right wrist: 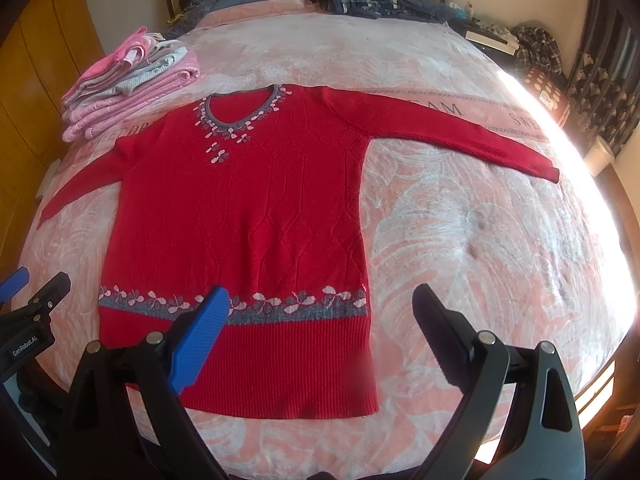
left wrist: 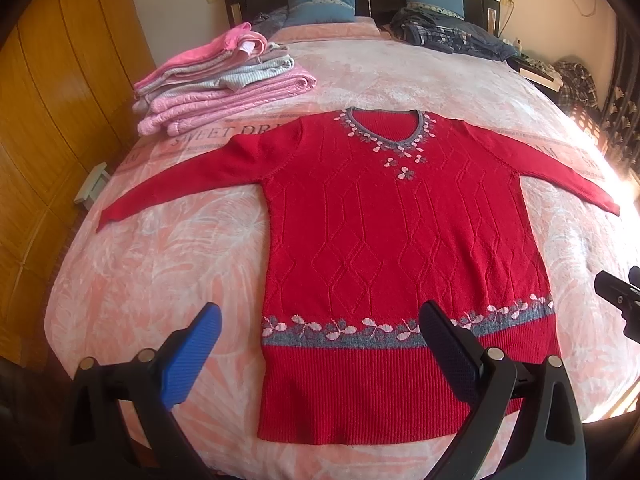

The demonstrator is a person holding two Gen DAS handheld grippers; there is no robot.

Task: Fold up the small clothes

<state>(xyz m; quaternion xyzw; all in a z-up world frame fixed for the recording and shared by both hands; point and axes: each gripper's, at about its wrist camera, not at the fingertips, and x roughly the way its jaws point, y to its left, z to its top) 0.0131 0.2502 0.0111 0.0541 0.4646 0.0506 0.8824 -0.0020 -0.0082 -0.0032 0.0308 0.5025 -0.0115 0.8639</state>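
The red sweater (left wrist: 400, 240) lies flat on the bed (left wrist: 160, 260), sleeves spread. Our left gripper (left wrist: 320, 344) and right gripper (right wrist: 320, 320) hover apart near the hem; we should pinch one sleeve cuff first.

Bare bed (left wrist: 168, 264) cover on both sides of the spread red sweater (left wrist: 392, 232), open stretch beyond its collar, folded pink pile (left wrist: 216, 80) blocking the far left corner, dark clothes heap (left wrist: 444, 32) at the headboard, outstretched sleeves crossing each side
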